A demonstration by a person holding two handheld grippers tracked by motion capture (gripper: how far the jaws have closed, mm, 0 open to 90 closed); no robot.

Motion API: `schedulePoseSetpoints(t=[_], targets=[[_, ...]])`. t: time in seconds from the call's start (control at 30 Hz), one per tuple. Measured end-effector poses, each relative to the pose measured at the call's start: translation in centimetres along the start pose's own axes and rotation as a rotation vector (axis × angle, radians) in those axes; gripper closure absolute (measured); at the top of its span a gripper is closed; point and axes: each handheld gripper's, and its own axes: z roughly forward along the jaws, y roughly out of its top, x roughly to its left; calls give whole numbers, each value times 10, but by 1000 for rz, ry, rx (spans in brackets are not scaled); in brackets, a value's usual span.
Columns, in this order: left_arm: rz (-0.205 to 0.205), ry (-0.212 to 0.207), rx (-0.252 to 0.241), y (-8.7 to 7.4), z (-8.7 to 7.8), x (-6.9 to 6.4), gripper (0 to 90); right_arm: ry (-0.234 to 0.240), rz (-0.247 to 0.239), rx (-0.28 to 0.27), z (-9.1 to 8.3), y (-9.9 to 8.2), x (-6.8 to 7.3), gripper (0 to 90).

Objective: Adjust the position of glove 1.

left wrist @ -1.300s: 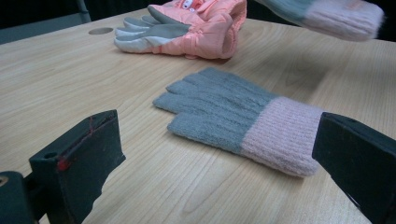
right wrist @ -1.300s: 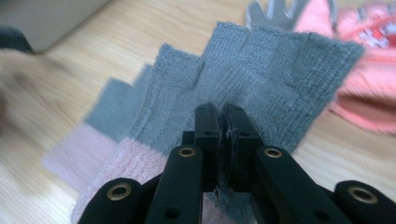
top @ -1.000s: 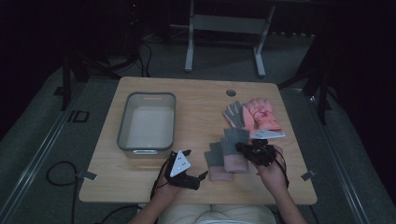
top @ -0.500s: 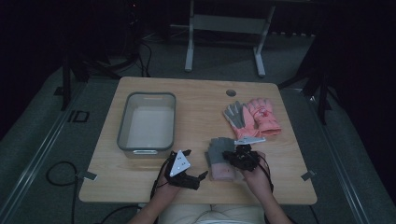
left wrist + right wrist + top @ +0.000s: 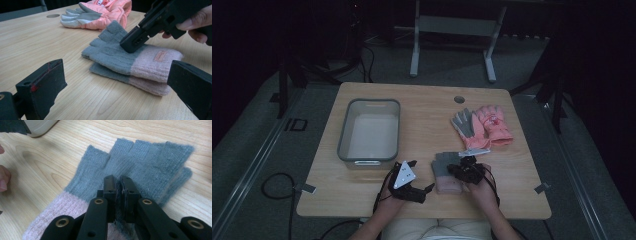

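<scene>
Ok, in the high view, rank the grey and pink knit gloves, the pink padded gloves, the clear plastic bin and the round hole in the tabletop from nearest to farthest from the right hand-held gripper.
1. Grey and pink knit gloves: directly under the right hand-held gripper, touching it.
2. Pink padded gloves: just beyond, slightly right.
3. Round hole in the tabletop and clear plastic bin: too close to call; hole straight beyond, bin far left.

Grey-and-pink knit gloves (image 5: 130,60); salmon-pink, grey-palmed gloves (image 5: 100,12).

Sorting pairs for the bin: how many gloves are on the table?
4: two grey-and-pink knit gloves stacked at the near edge under the right gripper, two pink ski gloves side by side farther back on the right.
</scene>
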Motion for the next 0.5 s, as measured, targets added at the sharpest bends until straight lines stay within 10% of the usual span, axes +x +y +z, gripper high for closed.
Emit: schedulePoseSetpoints(t=[0.3,0.5], targets=[[47,58,-41,0,0,-5,10,3,-3,13,5,-2,-1,793],[99,1,-27,1,2,-10,11,24,-27,18,6,0,0,765]])
